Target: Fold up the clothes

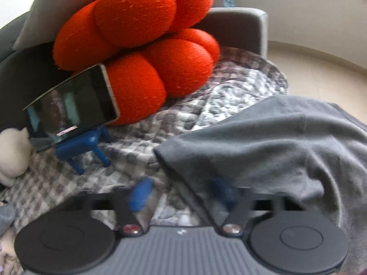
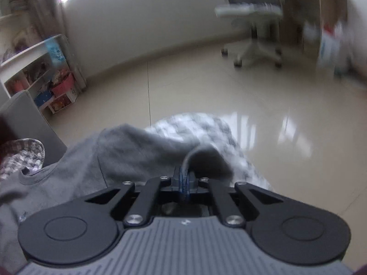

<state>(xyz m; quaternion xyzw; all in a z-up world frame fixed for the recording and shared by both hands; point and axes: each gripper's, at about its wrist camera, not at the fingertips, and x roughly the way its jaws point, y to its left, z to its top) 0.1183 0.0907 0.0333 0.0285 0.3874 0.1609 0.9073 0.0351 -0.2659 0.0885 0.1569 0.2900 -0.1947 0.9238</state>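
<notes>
A grey garment (image 1: 263, 142) lies rumpled on a grey-and-white checked quilt (image 1: 137, 142). In the left wrist view my left gripper (image 1: 180, 192) is open. Its blurred blue fingers (image 1: 140, 194) stand well apart, and the garment's hem runs between them and drapes over the right one. In the right wrist view my right gripper (image 2: 184, 178) is shut on a raised fold of the grey garment (image 2: 137, 151). The cloth bunches up just ahead of the closed fingertips. The quilt (image 2: 206, 123) hangs over the edge behind it.
A big red knotted cushion (image 1: 142, 45) rests at the back left, with a phone (image 1: 71, 105) on a blue stand in front of it. A white plush (image 1: 11, 151) sits at the far left. Beyond the edge are glossy floor (image 2: 229, 91), an office chair (image 2: 252, 23) and a low shelf (image 2: 41, 75).
</notes>
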